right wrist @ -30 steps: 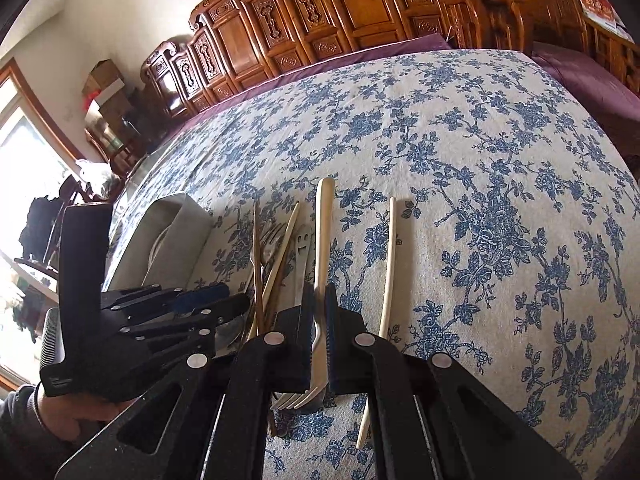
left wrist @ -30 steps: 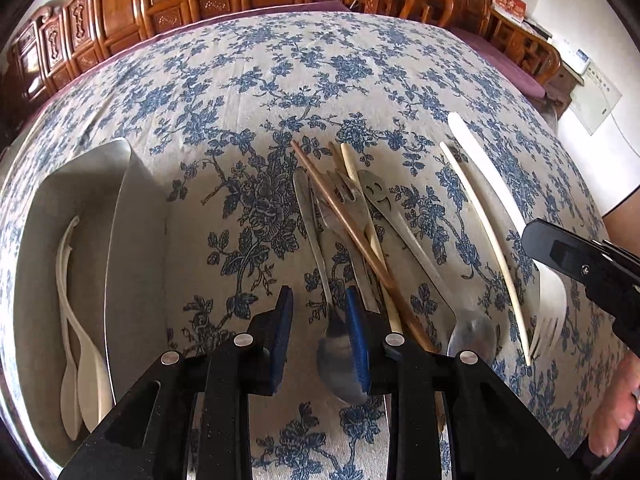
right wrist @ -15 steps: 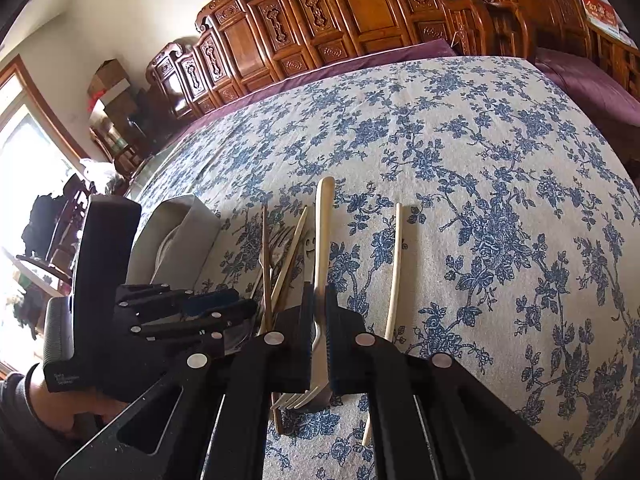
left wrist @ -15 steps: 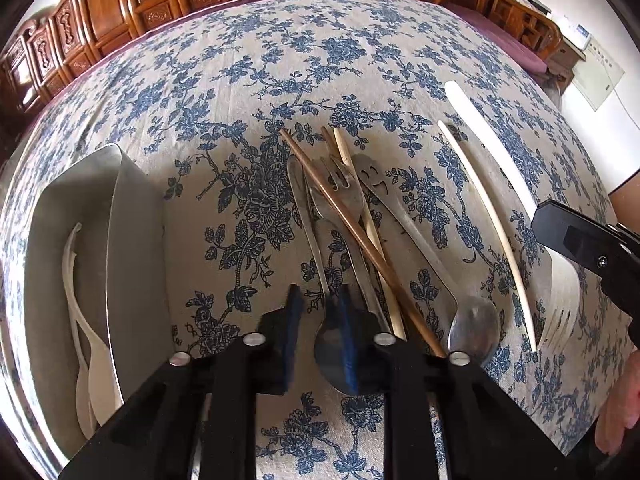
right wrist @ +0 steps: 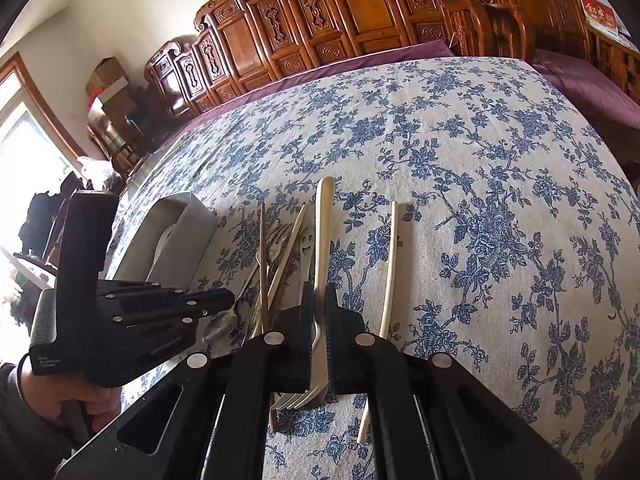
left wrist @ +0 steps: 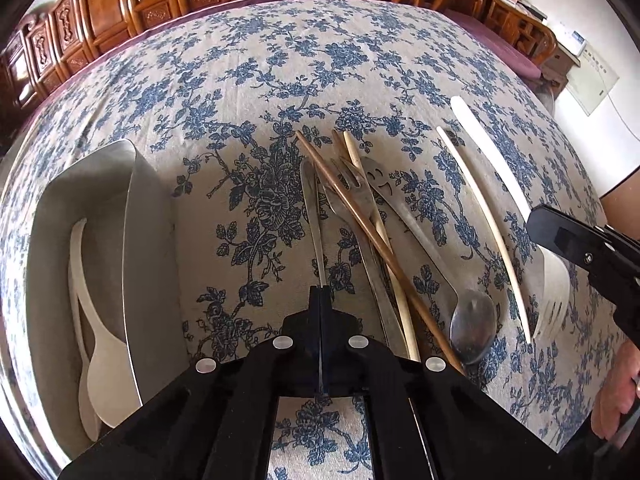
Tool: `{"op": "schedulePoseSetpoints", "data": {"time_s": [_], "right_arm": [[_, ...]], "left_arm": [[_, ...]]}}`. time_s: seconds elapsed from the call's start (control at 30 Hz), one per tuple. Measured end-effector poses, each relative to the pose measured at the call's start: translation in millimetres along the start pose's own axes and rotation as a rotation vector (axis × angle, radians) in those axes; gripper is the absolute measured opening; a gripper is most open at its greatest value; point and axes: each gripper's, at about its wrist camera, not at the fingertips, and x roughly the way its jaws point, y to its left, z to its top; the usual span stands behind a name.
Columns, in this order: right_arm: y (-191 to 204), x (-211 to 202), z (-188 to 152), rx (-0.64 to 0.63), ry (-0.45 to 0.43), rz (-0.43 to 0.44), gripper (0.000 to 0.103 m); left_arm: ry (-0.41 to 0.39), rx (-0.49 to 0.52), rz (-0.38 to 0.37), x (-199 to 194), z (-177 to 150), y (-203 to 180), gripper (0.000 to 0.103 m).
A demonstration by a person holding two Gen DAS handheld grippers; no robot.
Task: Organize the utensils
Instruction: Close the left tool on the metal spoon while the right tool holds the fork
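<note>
My left gripper point(left wrist: 320, 292) points steeply down, its jaws closing tight on the thin handle of a metal spoon point(left wrist: 314, 216). The bowl of that spoon point(right wrist: 220, 326) shows under the left gripper point(right wrist: 228, 298) in the right wrist view. My right gripper point(right wrist: 318, 294) is shut on a cream plastic fork point(right wrist: 323, 220), tines toward me. That cream fork point(left wrist: 554, 284) lies at the right in the left wrist view, with the right gripper point(left wrist: 560, 240) over it. A grey tray point(left wrist: 134, 240) at the left holds white spoons point(left wrist: 104, 376).
On the floral tablecloth between the grippers lie a brown chopstick point(left wrist: 360, 224), a pale wooden chopstick point(left wrist: 352, 148), a metal fork point(left wrist: 352, 188), a smiley-faced spoon point(left wrist: 472, 320) and a cream chopstick point(left wrist: 480, 216). Carved wooden chairs point(right wrist: 280, 32) line the far edge. A hand point(left wrist: 616, 392) holds the right gripper.
The left gripper's jaws closed from open around the metal spoon to pinching its handle, and it shifted slightly. The right gripper kept still, shut on the fork.
</note>
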Motion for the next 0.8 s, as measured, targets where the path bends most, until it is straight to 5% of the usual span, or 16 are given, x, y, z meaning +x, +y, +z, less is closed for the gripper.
{"op": "schedulePoseSetpoints", "data": {"time_s": [0.23,0.53,0.63,0.8], "right_arm": [[3.6,2.5,-0.6,-0.01,0.003,-0.002,0.007],[1.6,0.8,0.3,-0.006,-0.002,0.0,0.007],[1.5,0.7,0.8,-0.006,-0.003,0.002,0.007],[2.8,0.7,0.3,-0.009,-0.001,0.003,0.007]], "left_arm": [[-0.016,-0.011,-0.022,-11.7,8.3,-1.2,0.0],[0.041,0.012,0.027,14.1,16.8,-6.2,0.022],[0.052,0.005,0.034,14.9,19.4,-5.6,0.02],[0.046,0.015,0.045,15.2,19.4,-1.9,0.003]]}}
